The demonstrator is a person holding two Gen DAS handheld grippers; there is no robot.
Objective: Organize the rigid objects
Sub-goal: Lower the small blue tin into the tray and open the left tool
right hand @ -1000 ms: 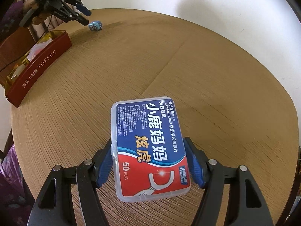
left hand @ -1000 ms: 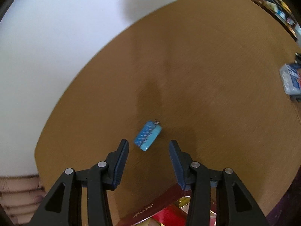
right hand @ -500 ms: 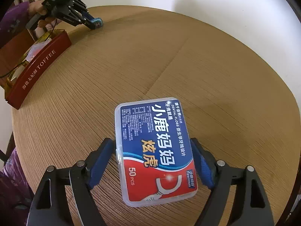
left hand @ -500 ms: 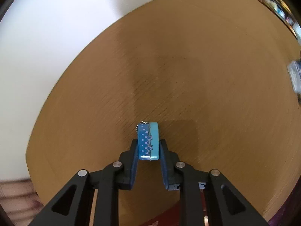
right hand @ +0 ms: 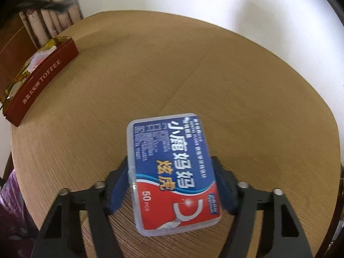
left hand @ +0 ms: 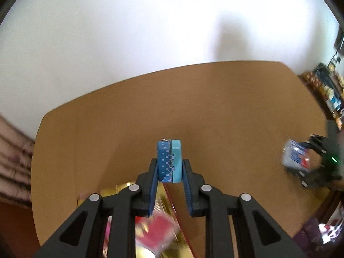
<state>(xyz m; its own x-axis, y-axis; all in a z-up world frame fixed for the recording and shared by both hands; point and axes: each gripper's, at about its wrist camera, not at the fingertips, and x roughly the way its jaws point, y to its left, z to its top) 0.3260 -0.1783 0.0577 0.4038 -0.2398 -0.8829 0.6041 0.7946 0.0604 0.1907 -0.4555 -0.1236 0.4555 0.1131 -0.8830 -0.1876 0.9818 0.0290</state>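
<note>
Left gripper (left hand: 169,169) jaws squeeze small blue box (left hand: 169,161), long side pointing away, above red tin (left hand: 172,195) edge. Right gripper (right hand: 172,180) jaws hold floss box (right hand: 172,172), long side pointing away; bare table (right hand: 215,75) ahead.

Blue dotted tin (left hand: 169,161), red box (right hand: 40,79)

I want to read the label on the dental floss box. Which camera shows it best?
The right wrist view: the dental floss box fills the foreground between the right gripper fingers, label facing up. The left wrist view shows it small and blurred at the right edge.
</note>
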